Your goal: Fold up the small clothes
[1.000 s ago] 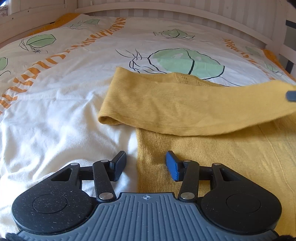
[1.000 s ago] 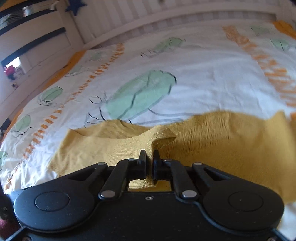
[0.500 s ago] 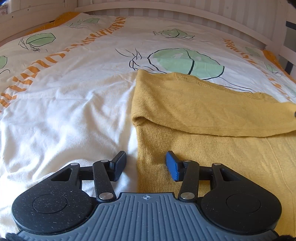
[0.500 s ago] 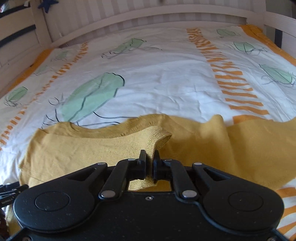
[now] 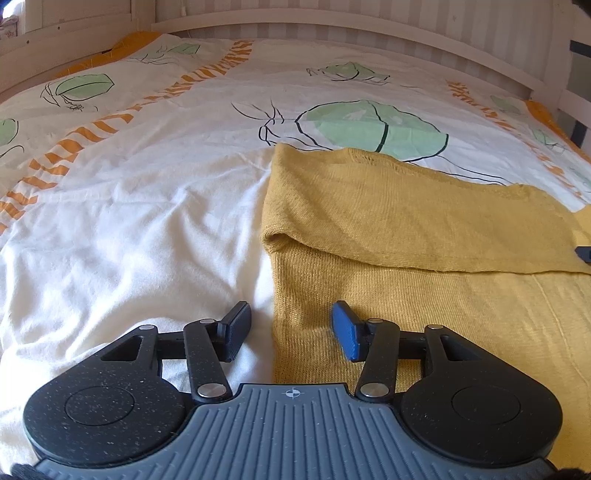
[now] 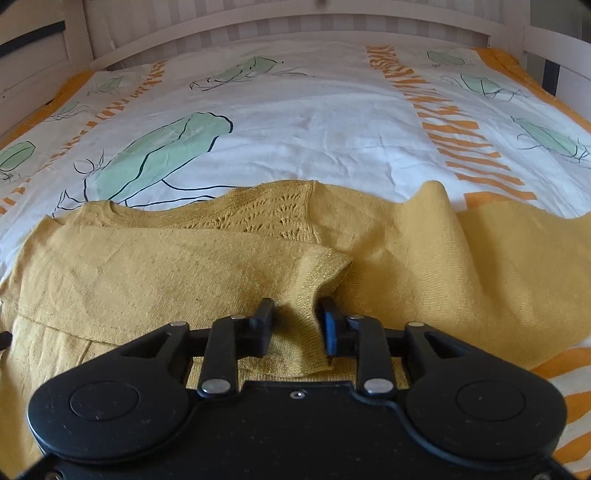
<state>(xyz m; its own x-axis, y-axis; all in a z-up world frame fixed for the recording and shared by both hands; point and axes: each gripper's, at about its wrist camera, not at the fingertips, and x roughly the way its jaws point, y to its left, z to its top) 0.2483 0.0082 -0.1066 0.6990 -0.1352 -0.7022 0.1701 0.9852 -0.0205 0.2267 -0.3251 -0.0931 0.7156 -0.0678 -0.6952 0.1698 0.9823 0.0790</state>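
Folded across since a second ago, the yellow sweater's sleeve (image 6: 166,266) lies flat; its cuff (image 6: 314,280) sits between the right gripper (image 6: 295,325), whose jaws have just been opening. Left gripper (image 5: 286,330) hovers spread over the sweater's left edge, bare duvet (image 5: 129,221) beside it.

Open bed (image 5: 140,229) left of the sweater (image 5: 424,295); white rails (image 6: 332,22) close off the far edge

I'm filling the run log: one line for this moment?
left gripper: open, over sweater edge | right gripper: jaws just opening, cuff between them | sleeve folded across
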